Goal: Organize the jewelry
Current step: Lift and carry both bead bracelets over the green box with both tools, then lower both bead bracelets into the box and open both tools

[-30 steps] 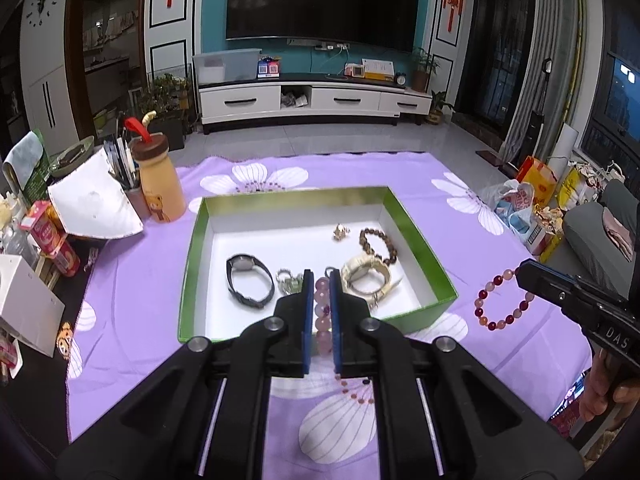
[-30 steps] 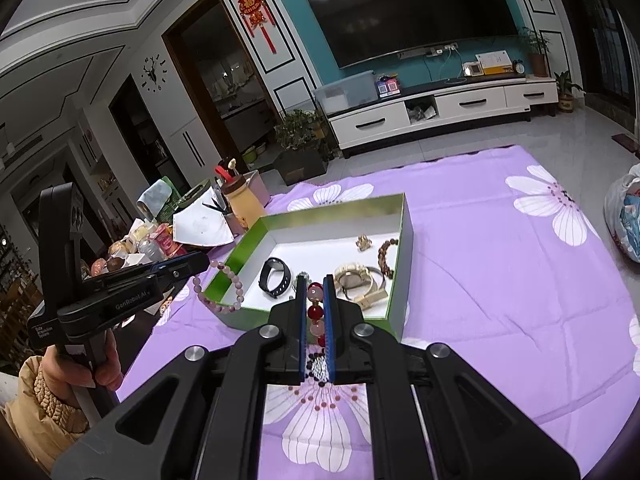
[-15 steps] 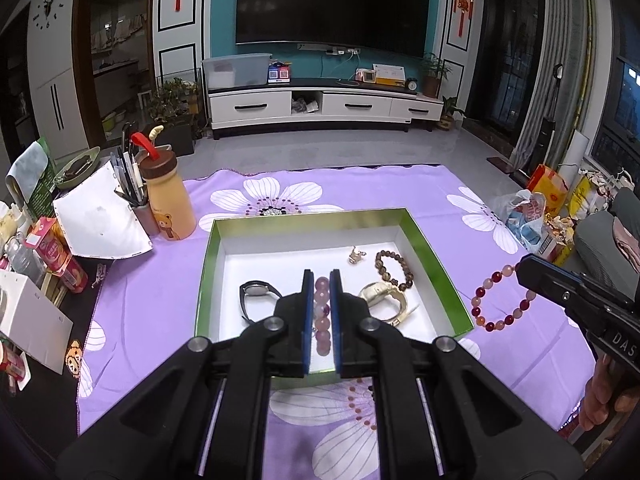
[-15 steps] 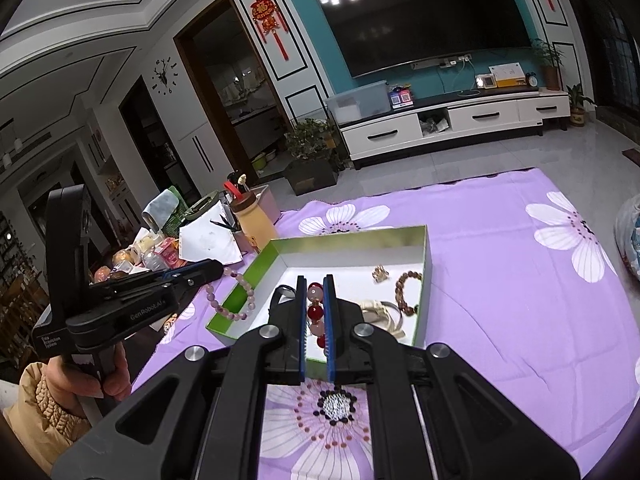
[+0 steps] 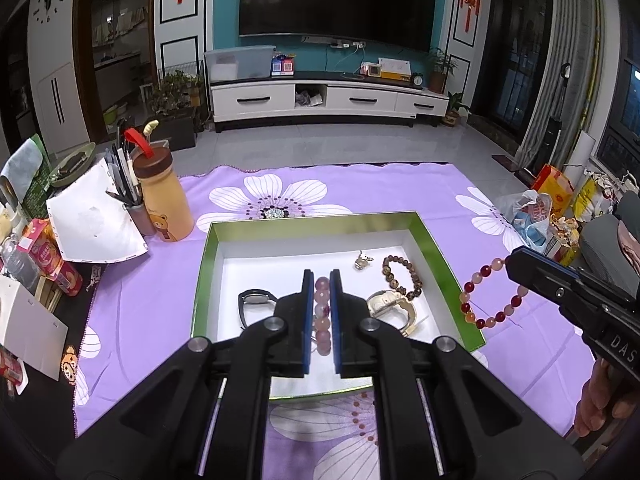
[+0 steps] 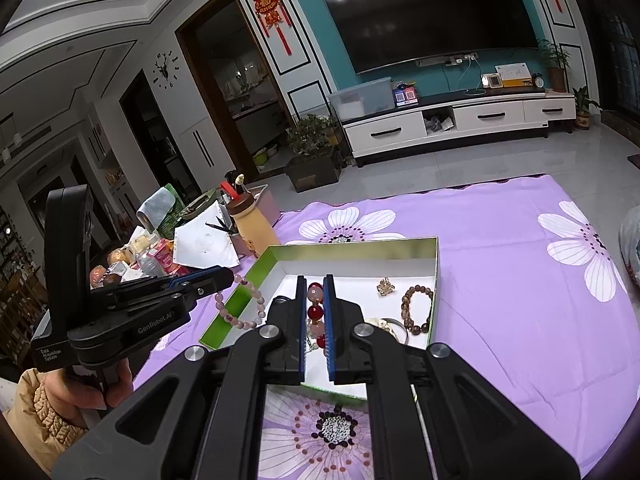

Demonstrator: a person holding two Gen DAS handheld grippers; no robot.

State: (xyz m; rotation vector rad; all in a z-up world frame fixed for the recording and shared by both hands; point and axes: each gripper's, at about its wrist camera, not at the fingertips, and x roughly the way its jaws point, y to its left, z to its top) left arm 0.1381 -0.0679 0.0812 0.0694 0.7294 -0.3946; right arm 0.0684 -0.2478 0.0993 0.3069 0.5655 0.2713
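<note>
1. At the far left of the purple flowered cloth (image 5: 152, 304) stand a yellow bottle (image 5: 163, 199) with a brown cap and a holder of pens (image 5: 127, 192), beside a white paper (image 5: 93, 220).
2. The left claw (image 5: 321, 309) is closed on a pale pink bead bracelet (image 5: 322, 314), held above the near part of the box.
3. The green box (image 5: 438, 254) with a white floor sits mid-cloth. Inside, from left to right, lie a black watch (image 5: 253, 304), a small gold charm (image 5: 362, 260), a pale watch (image 5: 390, 305) and a brown bead bracelet (image 5: 402, 275).
4. The right claw (image 6: 315, 316) is clamped on a red and pink bead bracelet (image 6: 315, 312); from the left camera its loop (image 5: 490, 294) seems to hang just right of the box.
</note>
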